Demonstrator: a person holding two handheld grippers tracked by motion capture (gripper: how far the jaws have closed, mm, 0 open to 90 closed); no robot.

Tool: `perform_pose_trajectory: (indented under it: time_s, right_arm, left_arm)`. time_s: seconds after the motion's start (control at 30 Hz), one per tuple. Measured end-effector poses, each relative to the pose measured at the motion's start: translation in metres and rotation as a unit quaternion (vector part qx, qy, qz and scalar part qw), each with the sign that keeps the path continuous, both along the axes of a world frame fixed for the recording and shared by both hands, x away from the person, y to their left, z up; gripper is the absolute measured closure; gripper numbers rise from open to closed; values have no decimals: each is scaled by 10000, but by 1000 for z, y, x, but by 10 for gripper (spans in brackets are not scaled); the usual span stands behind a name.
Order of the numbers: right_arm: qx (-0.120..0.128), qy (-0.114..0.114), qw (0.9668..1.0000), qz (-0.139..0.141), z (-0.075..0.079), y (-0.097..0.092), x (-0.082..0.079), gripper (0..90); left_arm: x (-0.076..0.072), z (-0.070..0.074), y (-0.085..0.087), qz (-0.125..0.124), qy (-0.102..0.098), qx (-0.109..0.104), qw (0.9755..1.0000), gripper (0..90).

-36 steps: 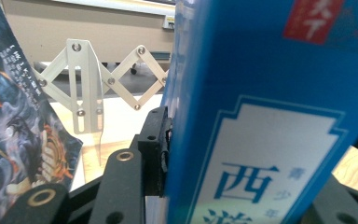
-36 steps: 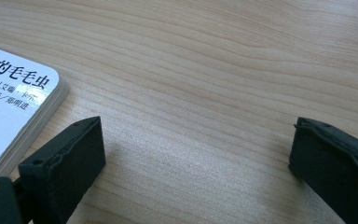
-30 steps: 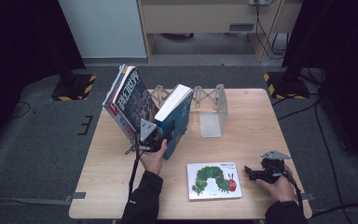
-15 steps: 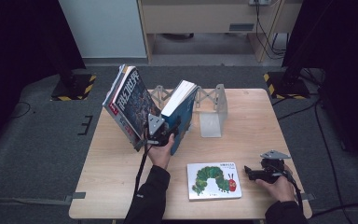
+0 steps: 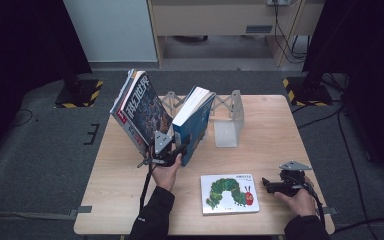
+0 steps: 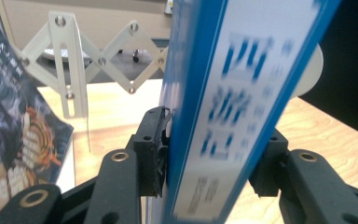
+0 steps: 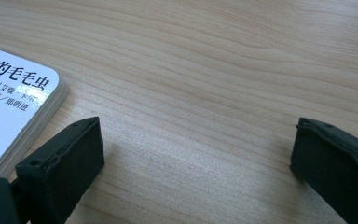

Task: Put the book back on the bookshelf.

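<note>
A thick blue book (image 5: 192, 122) stands on edge on the wooden table (image 5: 275, 125), leaning left toward a dark-covered book (image 5: 142, 110). My left gripper (image 5: 179, 151) is shut on its lower spine. In the left gripper view both pads press the blue book (image 6: 223, 107) between them, my left gripper (image 6: 214, 158) pointing at the rack. My right gripper (image 5: 267, 184) rests open at the front right of the table, its jaws pointing left at a white caterpillar picture book (image 5: 229, 193). In the right gripper view my right gripper (image 7: 196, 154) has bare wood between its jaws, beside the picture book's corner (image 7: 9, 107).
A pale expanding book rack (image 5: 227, 107) with a scissor lattice (image 6: 102, 60) stands at the back middle, with a white end plate (image 5: 226, 134). The dark-covered book (image 6: 14, 126) and others lean out over the table's left edge. Black stands flank the table on the floor.
The blue book has tipped a little more upright in my left gripper and shifted slightly right. My right gripper has stayed where it was.
</note>
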State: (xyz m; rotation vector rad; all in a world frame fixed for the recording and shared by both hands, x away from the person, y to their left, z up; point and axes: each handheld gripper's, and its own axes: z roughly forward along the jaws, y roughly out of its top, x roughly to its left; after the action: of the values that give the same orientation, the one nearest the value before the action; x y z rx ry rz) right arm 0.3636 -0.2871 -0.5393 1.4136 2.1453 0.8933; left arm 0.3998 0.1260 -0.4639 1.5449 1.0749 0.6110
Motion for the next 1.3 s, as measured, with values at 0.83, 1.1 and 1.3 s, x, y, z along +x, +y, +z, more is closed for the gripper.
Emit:
perform_pose_trajectory:
  time_s: [0.83,1.1,1.3]
  right_arm:
    - [8,0,10000,-3,0,0,0,25]
    - [14,3,10000,-6,0,1,0,24]
    - [12,3,10000,-4,0,1,1,24]
  left_arm:
    - [21,-3,-23,263,47,-83,9996,555]
    - [26,-6,-24,195,40,-100,9998,542]
    - [12,-15,-14,64,238,-81,9997,537]
